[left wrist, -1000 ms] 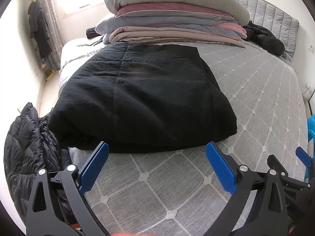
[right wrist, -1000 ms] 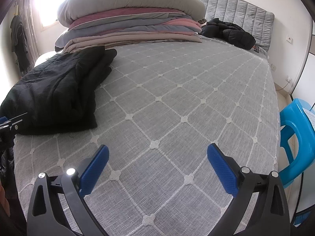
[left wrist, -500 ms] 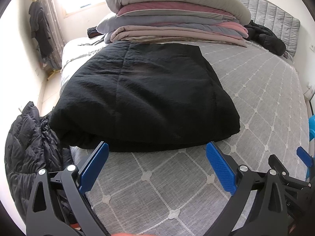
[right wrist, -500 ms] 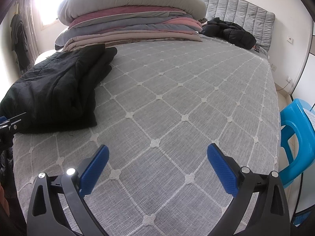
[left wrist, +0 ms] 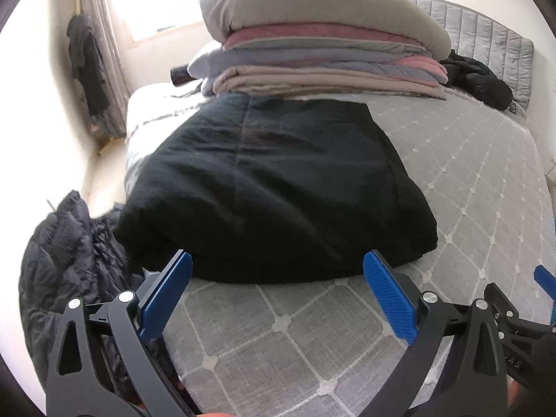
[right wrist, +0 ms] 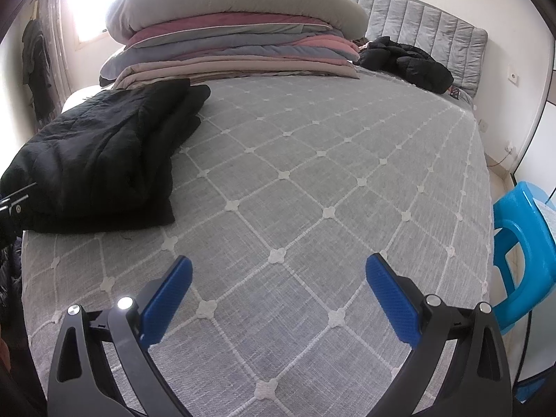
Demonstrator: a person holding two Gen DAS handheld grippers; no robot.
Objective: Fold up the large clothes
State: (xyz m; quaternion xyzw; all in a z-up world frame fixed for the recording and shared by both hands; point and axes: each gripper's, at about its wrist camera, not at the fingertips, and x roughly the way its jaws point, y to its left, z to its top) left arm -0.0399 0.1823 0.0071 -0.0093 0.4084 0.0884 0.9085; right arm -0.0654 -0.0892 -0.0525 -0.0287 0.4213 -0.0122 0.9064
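A folded black padded garment lies on the left side of the grey quilted bed; it also shows in the right wrist view. My left gripper is open and empty, just short of the garment's near edge. My right gripper is open and empty over bare bed cover, to the right of the garment. A dark blue puffer jacket hangs off the bed's left near corner.
A tall stack of folded quilts and a pillow stands at the back of the bed. Another black jacket lies by the grey headboard. A blue plastic chair stands at the bed's right edge.
My left gripper has drifted slightly, so the black garment sits a little lower and more to the right in its view. My right gripper has barely moved. Both stay open.
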